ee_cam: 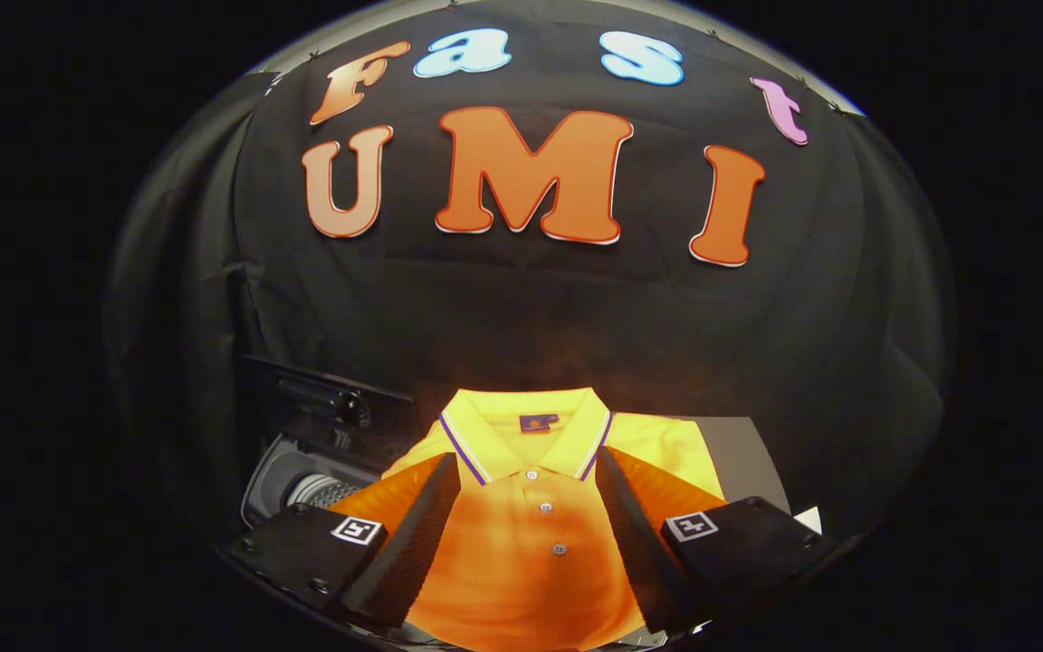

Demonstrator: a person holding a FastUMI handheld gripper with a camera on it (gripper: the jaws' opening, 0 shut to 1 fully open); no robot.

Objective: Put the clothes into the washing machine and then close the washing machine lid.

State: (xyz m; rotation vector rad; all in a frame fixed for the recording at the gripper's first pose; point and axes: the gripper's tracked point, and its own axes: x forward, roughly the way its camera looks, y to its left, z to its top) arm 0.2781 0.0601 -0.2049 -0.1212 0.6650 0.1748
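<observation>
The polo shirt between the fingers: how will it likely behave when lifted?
The polo shirt lies flat and folded, so it will probably droop and unfold. Thin knit suggests it is light. The gripper is open, fingers astride the placket; a pinch may gather just one layer.

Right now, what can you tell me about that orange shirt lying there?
The shirt is a polo, orange on the body and looking yellower toward the collar and shoulders. The collar has a white and purple stripe along its edge, and a small purple tag sits inside the neck. Three small buttons run down the front. It looks like soft knit cloth, lying flat and face up on a grey surface, collar pointing away. The open claw hangs just above it, one finger over each side; whether they touch is unclear.
</observation>
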